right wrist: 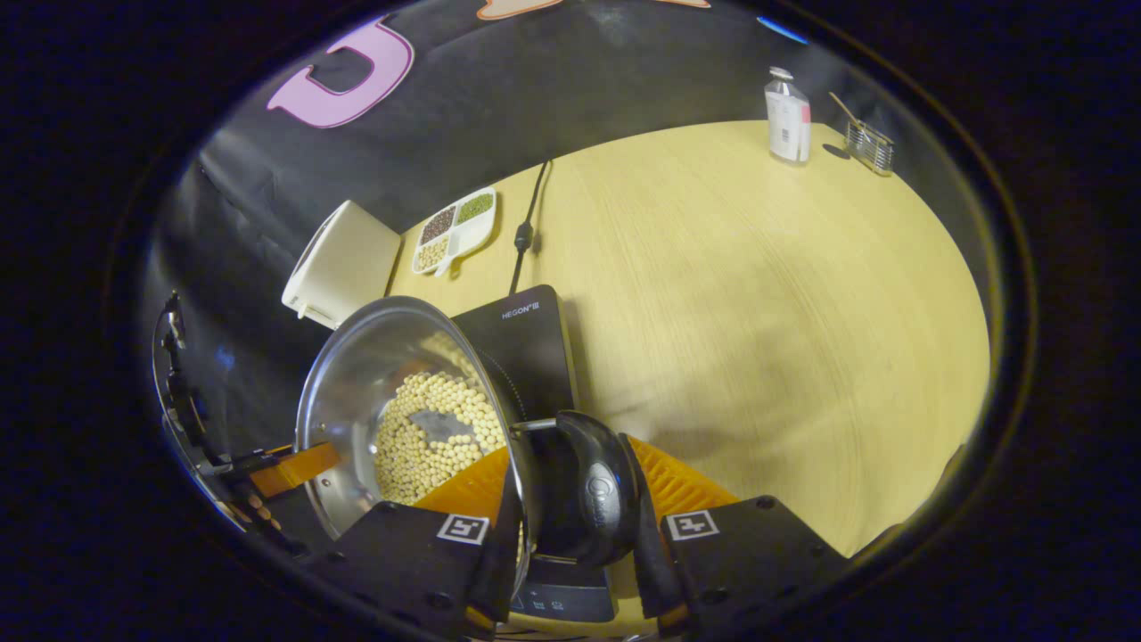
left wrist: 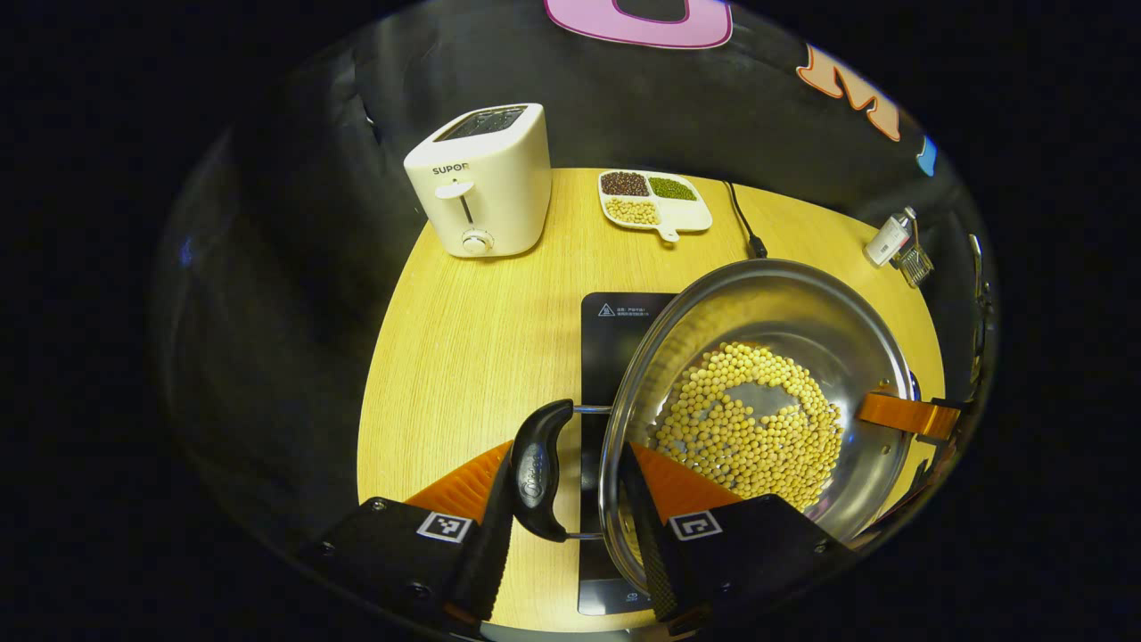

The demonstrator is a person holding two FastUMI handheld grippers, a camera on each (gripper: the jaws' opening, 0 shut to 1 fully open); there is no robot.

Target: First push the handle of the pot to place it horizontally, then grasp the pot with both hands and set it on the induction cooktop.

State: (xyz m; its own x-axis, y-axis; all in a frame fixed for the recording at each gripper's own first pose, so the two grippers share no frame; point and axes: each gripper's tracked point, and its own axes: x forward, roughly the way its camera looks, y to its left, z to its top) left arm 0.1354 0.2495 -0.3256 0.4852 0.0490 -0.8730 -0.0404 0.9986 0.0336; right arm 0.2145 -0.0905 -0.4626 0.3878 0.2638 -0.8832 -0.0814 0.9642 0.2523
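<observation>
Each gripper is closed on a pot handle above the cooktop; bare table lies on the right side.

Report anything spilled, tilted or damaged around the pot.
Nothing spilled: the beans lie inside the pot, bunched to one side with bare metal showing. The pot hangs over the cooktop, each claw at a handle. No damage visible.

Shiny steel pot; matt wood-grain table
</observation>
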